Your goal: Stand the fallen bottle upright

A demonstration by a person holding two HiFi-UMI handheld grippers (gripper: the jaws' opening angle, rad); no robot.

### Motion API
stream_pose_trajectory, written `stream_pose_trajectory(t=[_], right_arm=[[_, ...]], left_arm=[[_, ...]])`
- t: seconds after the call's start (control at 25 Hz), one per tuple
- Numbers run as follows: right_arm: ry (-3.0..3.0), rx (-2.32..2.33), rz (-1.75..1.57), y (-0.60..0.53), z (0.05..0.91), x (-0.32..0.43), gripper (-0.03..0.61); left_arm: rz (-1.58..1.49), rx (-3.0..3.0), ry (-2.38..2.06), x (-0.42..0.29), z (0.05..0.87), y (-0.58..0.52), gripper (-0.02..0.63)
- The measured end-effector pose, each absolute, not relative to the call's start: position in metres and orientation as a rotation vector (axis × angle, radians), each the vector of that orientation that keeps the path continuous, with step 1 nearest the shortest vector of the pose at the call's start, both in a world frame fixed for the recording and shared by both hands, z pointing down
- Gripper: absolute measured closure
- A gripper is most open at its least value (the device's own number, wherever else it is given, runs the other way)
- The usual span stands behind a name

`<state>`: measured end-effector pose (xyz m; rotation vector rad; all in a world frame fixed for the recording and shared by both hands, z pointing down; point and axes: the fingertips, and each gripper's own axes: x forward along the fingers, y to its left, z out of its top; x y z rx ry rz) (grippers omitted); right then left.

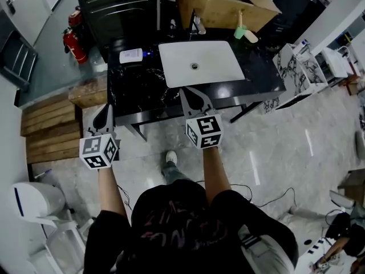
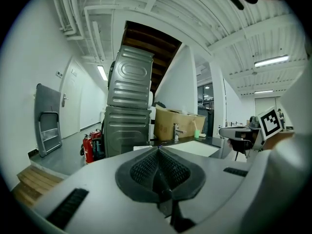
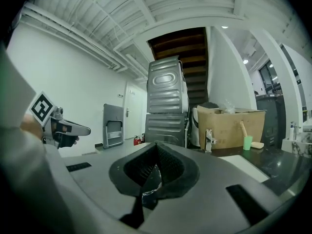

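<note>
The fallen bottle (image 1: 130, 55), white with a blue end, lies on its side on the black counter (image 1: 259, 67), just left of the white sink basin (image 1: 199, 63). In the left gripper view a pale bit of the bottle (image 2: 141, 148) shows just over the jaws. My left gripper (image 1: 108, 108) hovers in front of the counter's left end, shut and empty. My right gripper (image 1: 187, 91) is at the counter's front edge below the basin, shut and empty too. Both sets of jaws meet tip to tip in their own views, the left gripper (image 2: 157, 149) and the right gripper (image 3: 155, 146).
A faucet (image 1: 197, 24), a green cup (image 1: 240, 32) and a cardboard box (image 1: 223, 3) stand behind the basin. Red fire extinguishers (image 1: 74, 43) and stacked metal machines (image 2: 127, 106) are at the left. Wooden steps (image 1: 50, 125) lie on the floor left of me.
</note>
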<state>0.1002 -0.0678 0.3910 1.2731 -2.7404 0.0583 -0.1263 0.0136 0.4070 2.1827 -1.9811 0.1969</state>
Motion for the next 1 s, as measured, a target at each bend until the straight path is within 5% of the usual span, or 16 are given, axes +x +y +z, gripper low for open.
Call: stream_pose_trajectory(t=[1.0], right_arm=[[-2.741,1.172,0.204,-0.251,0.425,0.040,0.563]], left_arm=[[0.381,2.188,-1.923,-0.168,0.425,-0.174,0.601]])
